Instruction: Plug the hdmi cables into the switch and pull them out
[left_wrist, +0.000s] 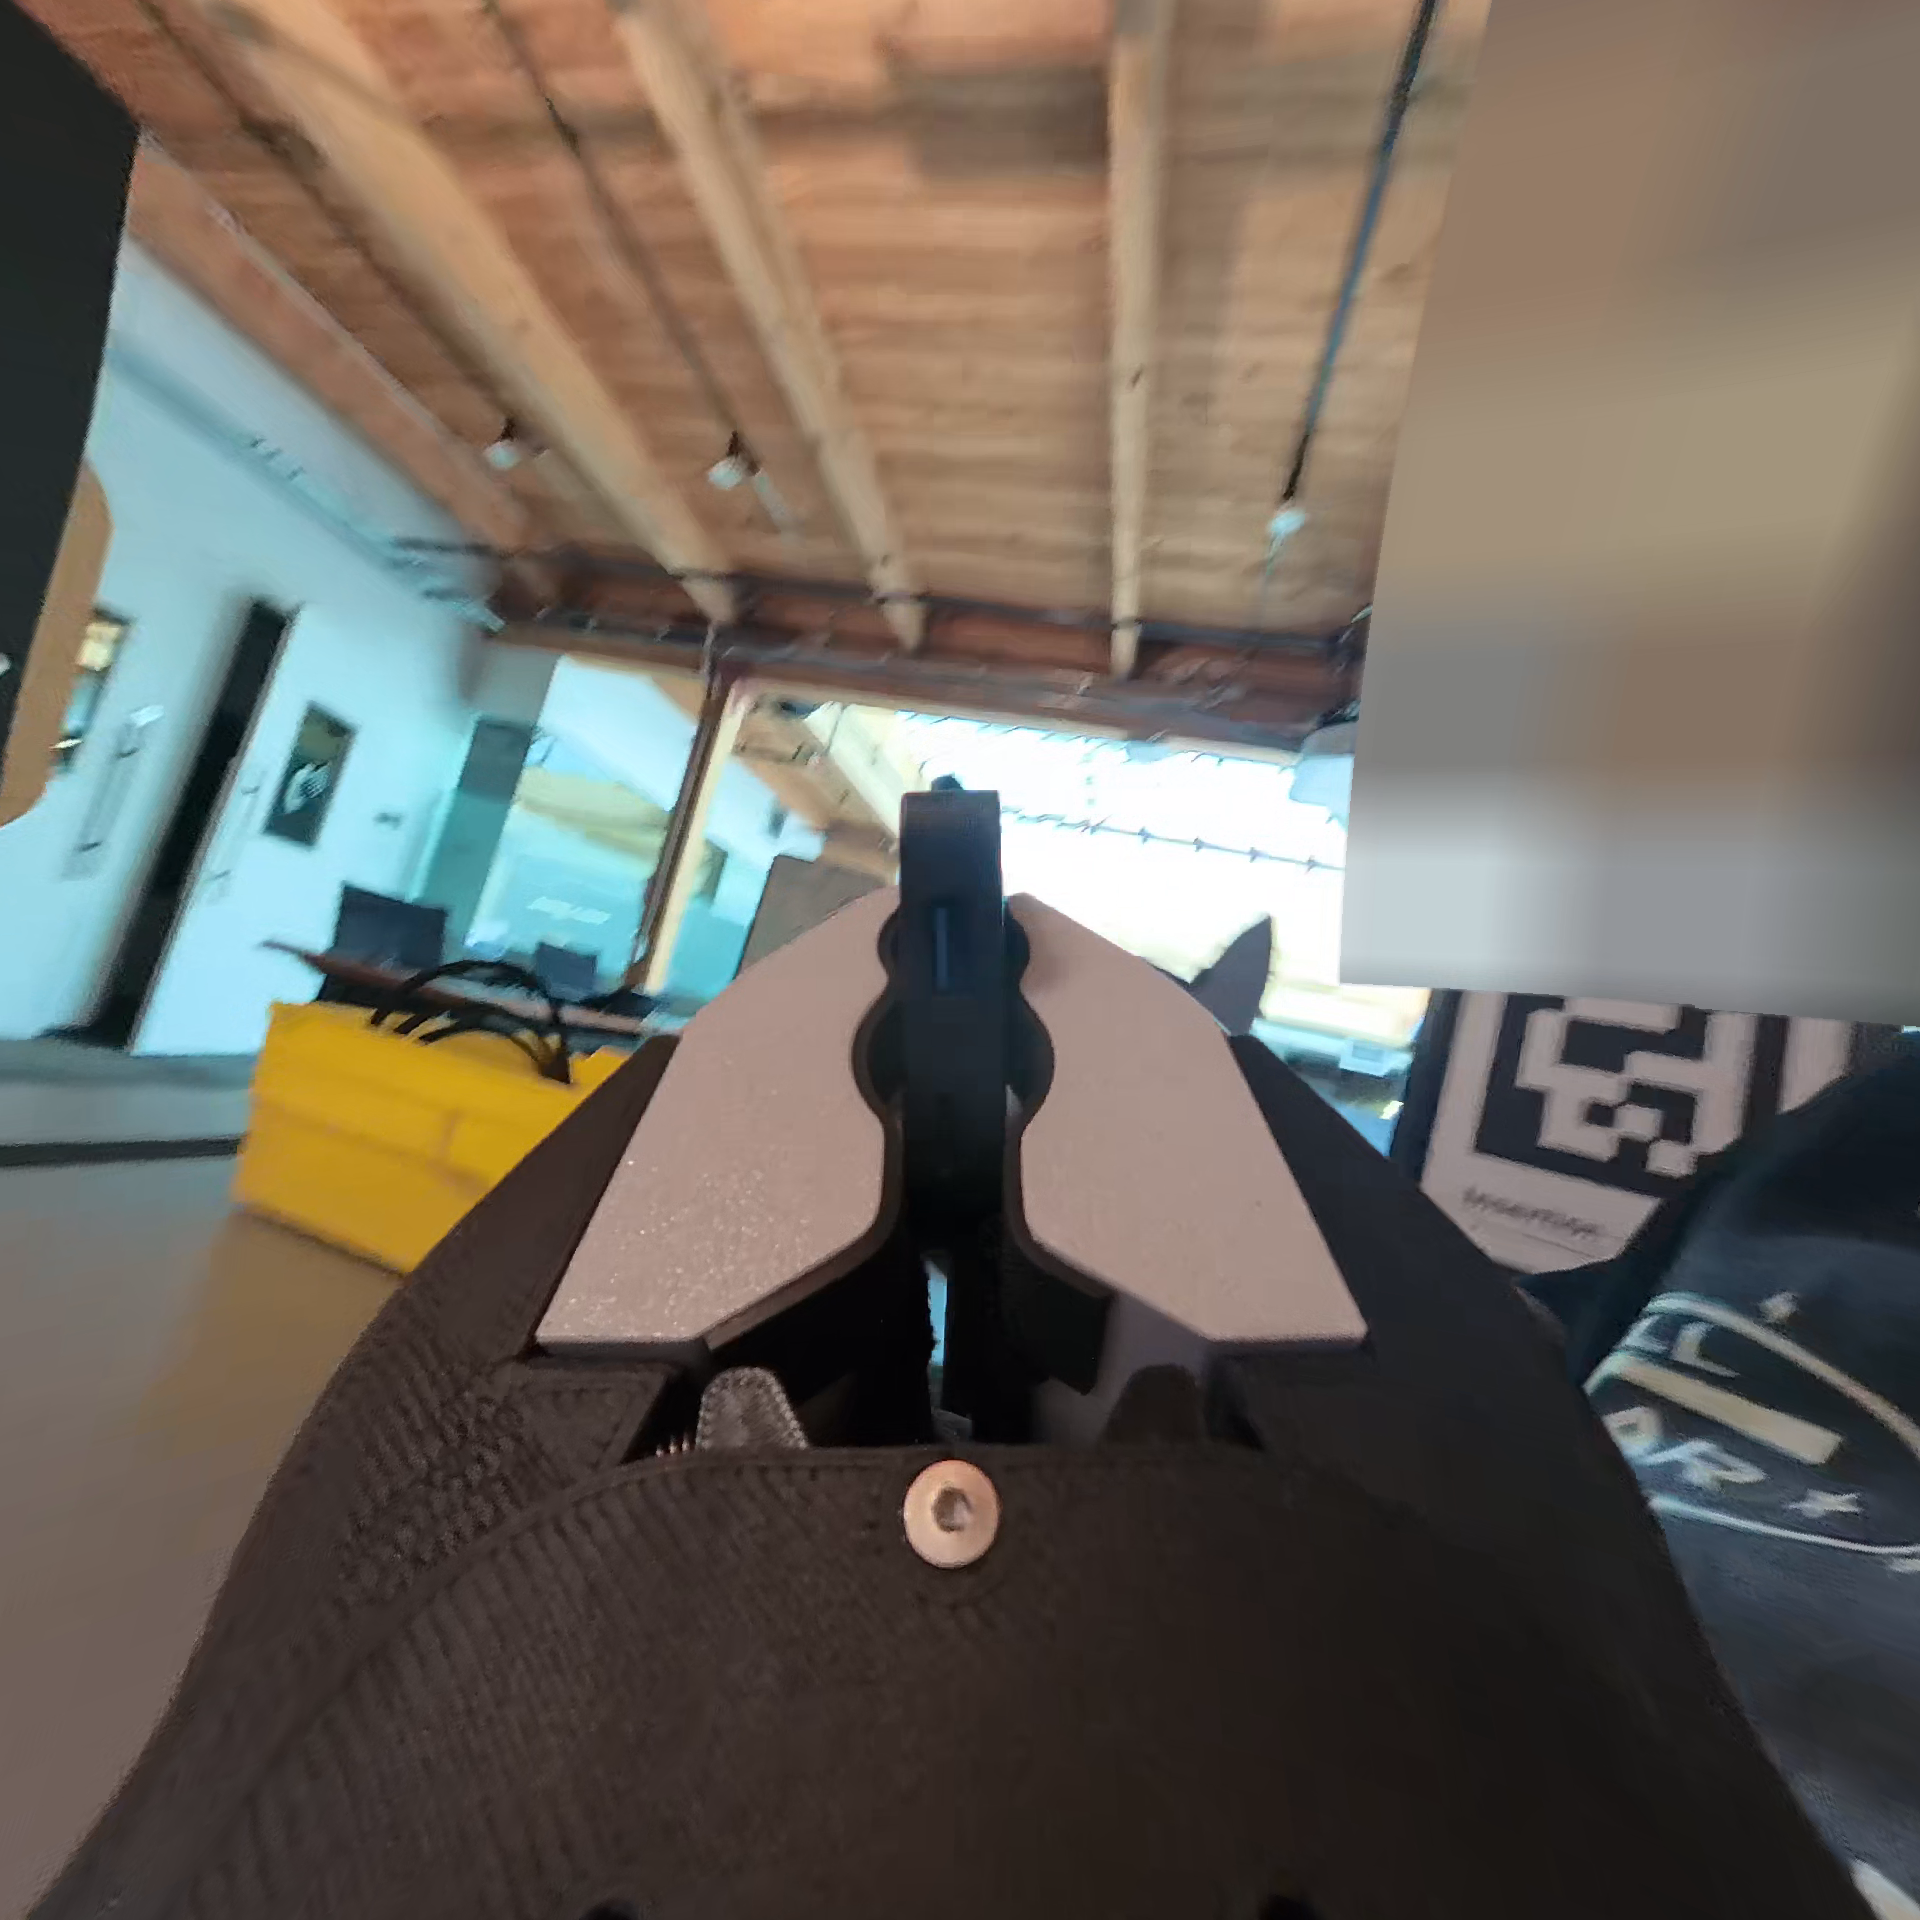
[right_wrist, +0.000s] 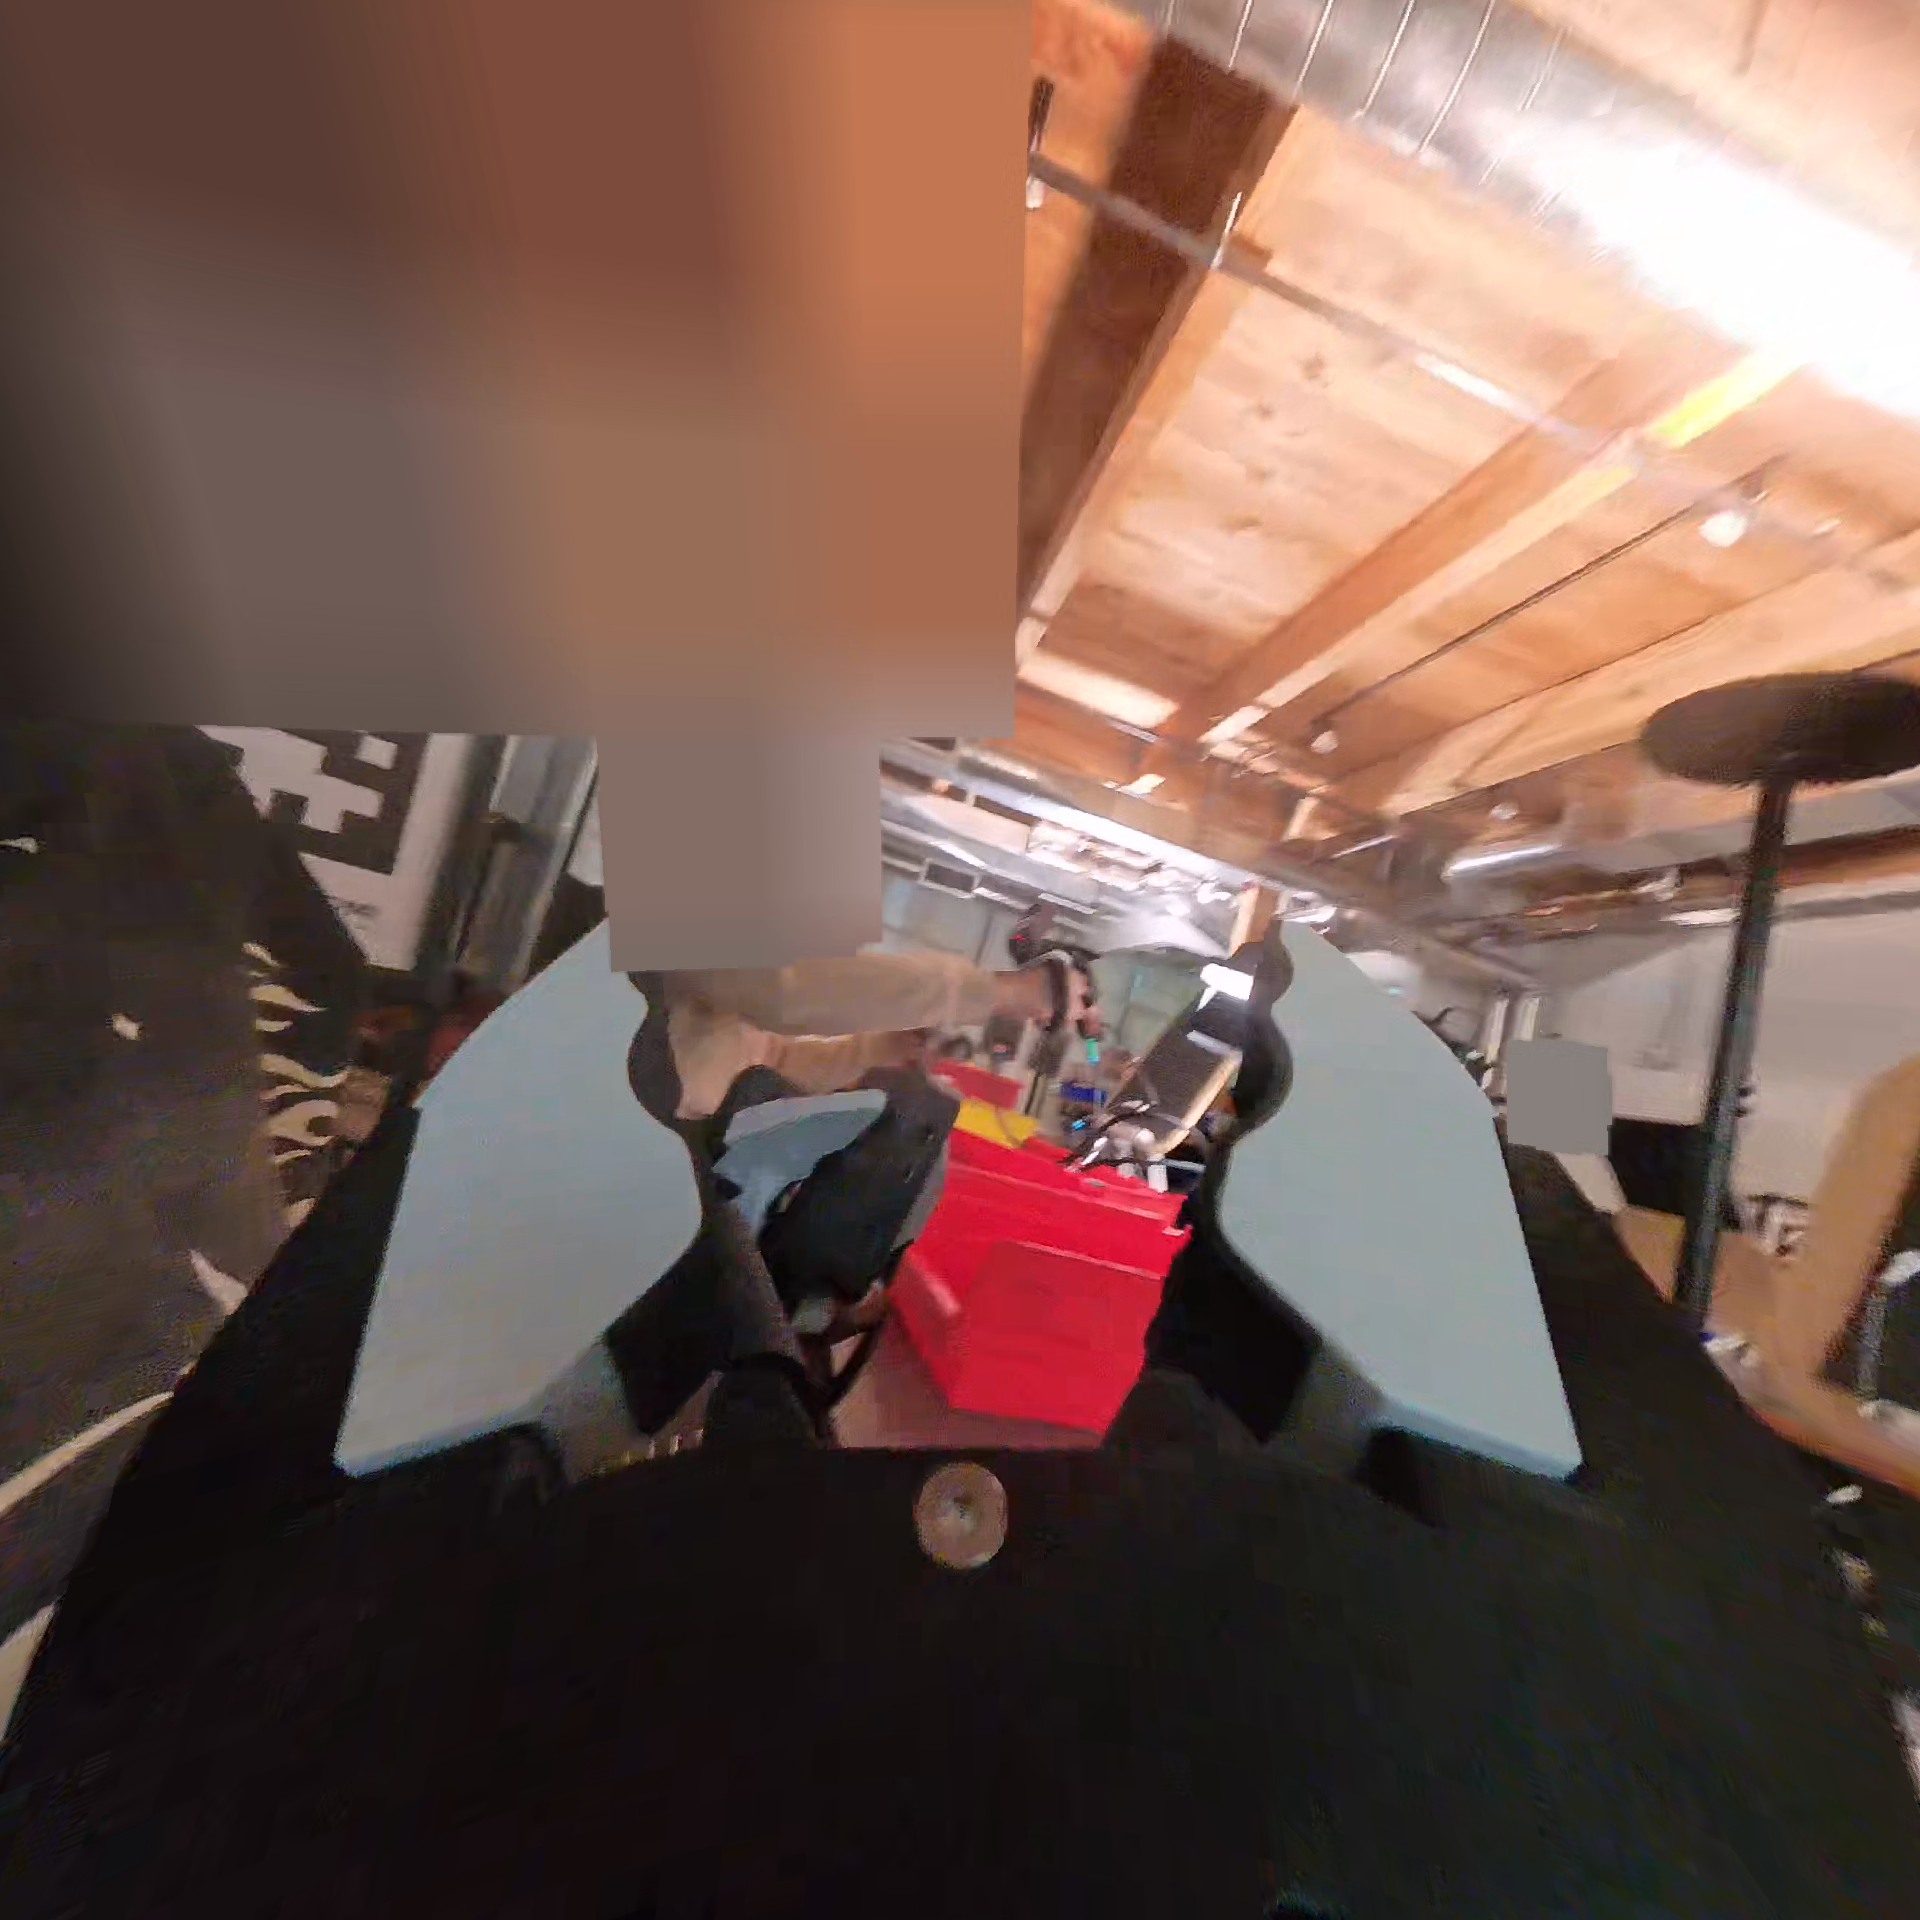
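Note:
In the left wrist view my left gripper (left_wrist: 951, 920) is tilted up toward the ceiling and shut on a flat black block (left_wrist: 951, 831). The block stands edge-on between the grey fingers (left_wrist: 748, 1122) and sticks out past their tips. I cannot tell whether it is the switch or a cable plug. In the right wrist view my right gripper (right_wrist: 951, 966) is wide open and empty, also tilted upward. The left gripper (right_wrist: 831, 1174) shows low between the right gripper's fingers, close in front. No loose HDMI cable is clearly visible near either gripper.
A yellow bin (left_wrist: 395, 1132) with black cables (left_wrist: 488, 997) stands on the grey table (left_wrist: 114, 1351) at the left. A black-and-white marker board (left_wrist: 1590, 1081) and a person's dark printed clothing (left_wrist: 1808, 1434) are at the right. Red bins (right_wrist: 1049, 1288), a beige sleeve (right_wrist: 862, 997) and a black pole stand (right_wrist: 1756, 987) lie ahead of the right gripper.

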